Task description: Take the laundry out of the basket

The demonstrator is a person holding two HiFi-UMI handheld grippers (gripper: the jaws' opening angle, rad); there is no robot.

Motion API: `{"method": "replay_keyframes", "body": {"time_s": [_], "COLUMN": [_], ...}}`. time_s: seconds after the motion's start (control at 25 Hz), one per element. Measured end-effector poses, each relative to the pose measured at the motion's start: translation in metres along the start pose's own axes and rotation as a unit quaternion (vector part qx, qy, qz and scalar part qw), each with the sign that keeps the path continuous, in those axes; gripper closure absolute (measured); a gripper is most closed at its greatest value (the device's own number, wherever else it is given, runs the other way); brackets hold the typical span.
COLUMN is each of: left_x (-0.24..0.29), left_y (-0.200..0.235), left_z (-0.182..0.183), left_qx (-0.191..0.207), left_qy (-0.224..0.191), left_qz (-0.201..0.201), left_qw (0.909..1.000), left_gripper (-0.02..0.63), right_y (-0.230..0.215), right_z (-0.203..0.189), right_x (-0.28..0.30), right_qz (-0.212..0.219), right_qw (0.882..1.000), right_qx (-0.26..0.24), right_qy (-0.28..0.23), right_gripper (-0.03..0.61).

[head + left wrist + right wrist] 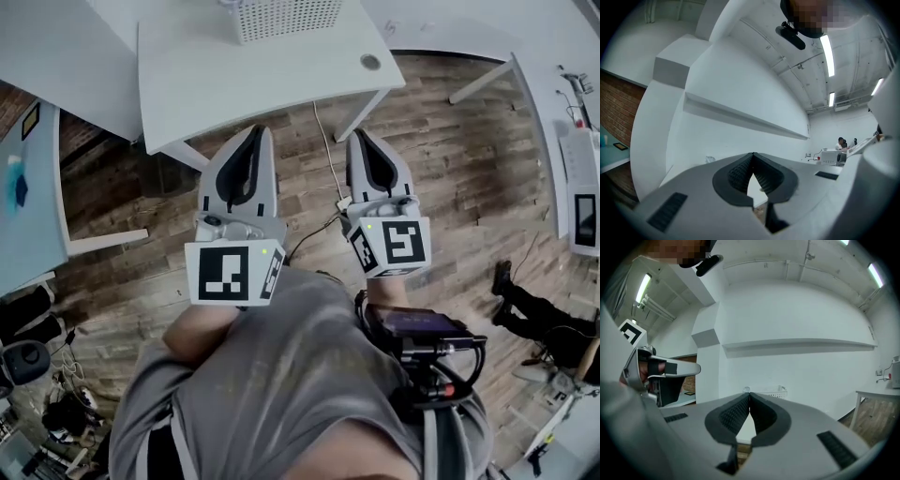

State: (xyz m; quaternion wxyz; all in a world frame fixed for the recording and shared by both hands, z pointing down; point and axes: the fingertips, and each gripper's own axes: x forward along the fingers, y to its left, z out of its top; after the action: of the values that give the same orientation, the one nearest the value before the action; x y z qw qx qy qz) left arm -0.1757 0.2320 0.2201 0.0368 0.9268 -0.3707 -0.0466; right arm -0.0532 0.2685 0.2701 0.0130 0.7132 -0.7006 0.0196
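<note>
A white slatted laundry basket (281, 14) stands on the white table (262, 80) at the top of the head view; its contents are out of sight. I hold both grippers close to my chest, pointing toward that table and well short of it. My left gripper (254, 133) is shut with nothing between its ribbed black pads (740, 173). My right gripper (362, 137) is also shut and empty, and the basket's rim (777, 392) peeks just above its closed tips (749, 394). The left gripper (651, 371) shows at the left of the right gripper view.
Wooden floor (450, 150) lies below, with a cable (323, 141) running under the table. More white desks stand at the left (56, 56) and right (562, 112). Someone's dark legs (525, 305) lie on the floor at right. A recording device (417, 326) hangs on my chest.
</note>
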Motion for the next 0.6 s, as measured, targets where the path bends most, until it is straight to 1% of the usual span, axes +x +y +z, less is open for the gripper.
{"method": "replay_keyframes", "body": {"time_s": [0.24, 0.36, 0.6], "left_x": [0.028, 0.037, 0.059], "left_y": [0.037, 0.041, 0.038], "left_z": [0.023, 0.021, 0.012], "left_qx": [-0.001, -0.006, -0.010], "left_qy": [-0.025, -0.029, -0.020], "left_qz": [-0.017, -0.030, -0.043], "left_qw": [0.9995, 0.9991, 0.9988], "left_gripper": [0.604, 0.604, 0.604], "right_y": [0.008, 0.005, -0.012], "right_z": [0.031, 0.036, 0.035], "right_x": [0.041, 0.050, 0.064], "right_qz": [-0.015, -0.025, -0.036], "right_qw": [0.999, 0.999, 0.998], "right_qx": [-0.022, -0.030, -0.033], "right_qy": [-0.024, -0.029, -0.027], "right_gripper": [0.571, 0.571, 0.571]}}
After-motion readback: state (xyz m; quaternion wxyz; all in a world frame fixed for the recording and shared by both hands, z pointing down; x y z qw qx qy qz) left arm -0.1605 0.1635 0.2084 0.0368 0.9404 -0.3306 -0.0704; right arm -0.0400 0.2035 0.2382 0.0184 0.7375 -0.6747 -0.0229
